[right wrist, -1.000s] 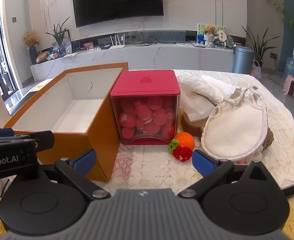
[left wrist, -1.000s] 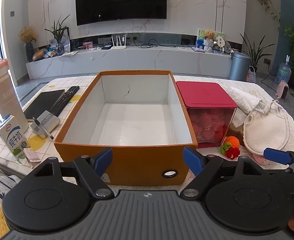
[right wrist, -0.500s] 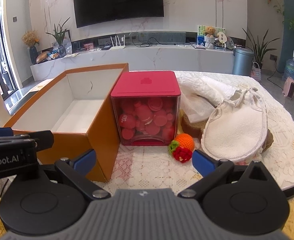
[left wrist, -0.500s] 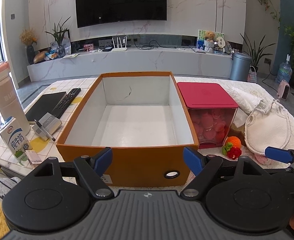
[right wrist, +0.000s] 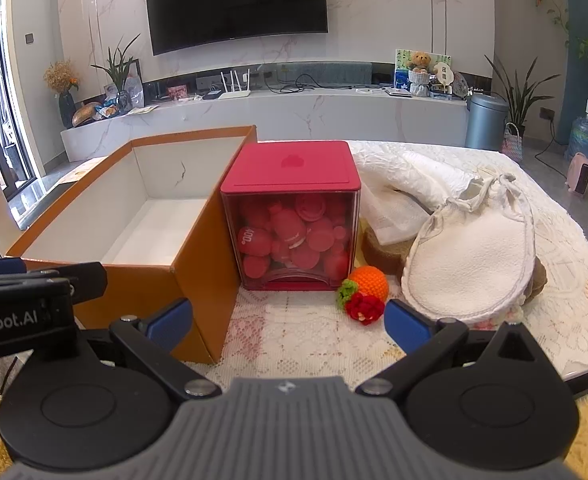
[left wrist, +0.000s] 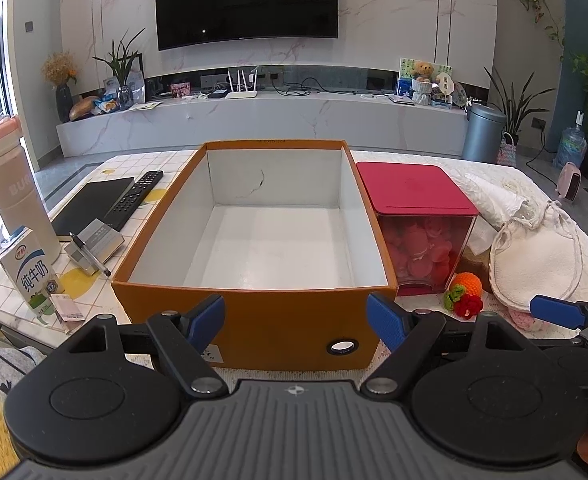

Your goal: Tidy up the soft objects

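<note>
One orange box (left wrist: 254, 320) stands empty, one red-lidded container (right wrist: 294, 216) touching its right side. One crocheted orange toy (right wrist: 364, 290) and one white pouch (right wrist: 470, 256) lie right of the container. Left gripper (left wrist: 296, 316) and right gripper (right wrist: 288, 320): jaws apart, holding nothing.

A home living room: wall-mounted television (left wrist: 246, 2), marble media console (left wrist: 262, 120), potted plants (right wrist: 518, 92).
</note>
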`<state>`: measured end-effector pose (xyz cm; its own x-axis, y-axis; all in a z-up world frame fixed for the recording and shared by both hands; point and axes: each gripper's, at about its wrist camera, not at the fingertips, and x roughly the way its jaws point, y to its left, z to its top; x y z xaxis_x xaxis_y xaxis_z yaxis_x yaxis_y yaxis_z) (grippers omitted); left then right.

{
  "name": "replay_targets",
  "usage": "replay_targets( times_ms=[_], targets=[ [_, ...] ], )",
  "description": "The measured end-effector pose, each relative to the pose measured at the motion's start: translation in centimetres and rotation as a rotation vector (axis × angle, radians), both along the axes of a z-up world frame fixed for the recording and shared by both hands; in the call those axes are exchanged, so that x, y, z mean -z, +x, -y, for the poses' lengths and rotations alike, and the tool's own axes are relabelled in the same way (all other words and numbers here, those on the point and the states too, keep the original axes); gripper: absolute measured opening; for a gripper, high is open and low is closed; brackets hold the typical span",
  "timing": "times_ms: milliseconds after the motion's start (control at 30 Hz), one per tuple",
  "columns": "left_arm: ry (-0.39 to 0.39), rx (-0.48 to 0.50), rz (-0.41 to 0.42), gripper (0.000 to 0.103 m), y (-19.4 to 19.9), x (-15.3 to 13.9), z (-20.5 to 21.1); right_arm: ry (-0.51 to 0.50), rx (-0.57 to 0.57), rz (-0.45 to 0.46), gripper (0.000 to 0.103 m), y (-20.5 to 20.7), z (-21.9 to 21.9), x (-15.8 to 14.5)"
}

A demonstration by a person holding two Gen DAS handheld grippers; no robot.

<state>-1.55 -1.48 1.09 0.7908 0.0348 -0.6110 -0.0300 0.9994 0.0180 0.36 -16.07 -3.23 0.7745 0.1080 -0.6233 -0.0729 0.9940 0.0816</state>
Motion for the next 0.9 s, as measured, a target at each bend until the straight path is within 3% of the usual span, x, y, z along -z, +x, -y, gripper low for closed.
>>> replay_targets(
  times_ms=[800, 900],
  targets=[
    [-0.014, -0.009, 0.011, 0.096, -0.08, -0.19, 0.11, -0.017, -0.003, 0.014, 0.100, -0.14, 0.21, -0.42],
    [0.005, -0.013, 0.043, 0.096, -0.32, -0.73, 0.65, -0.002, 0.003, 0.022, 0.100, -0.16, 0.55, -0.77]
  ],
)
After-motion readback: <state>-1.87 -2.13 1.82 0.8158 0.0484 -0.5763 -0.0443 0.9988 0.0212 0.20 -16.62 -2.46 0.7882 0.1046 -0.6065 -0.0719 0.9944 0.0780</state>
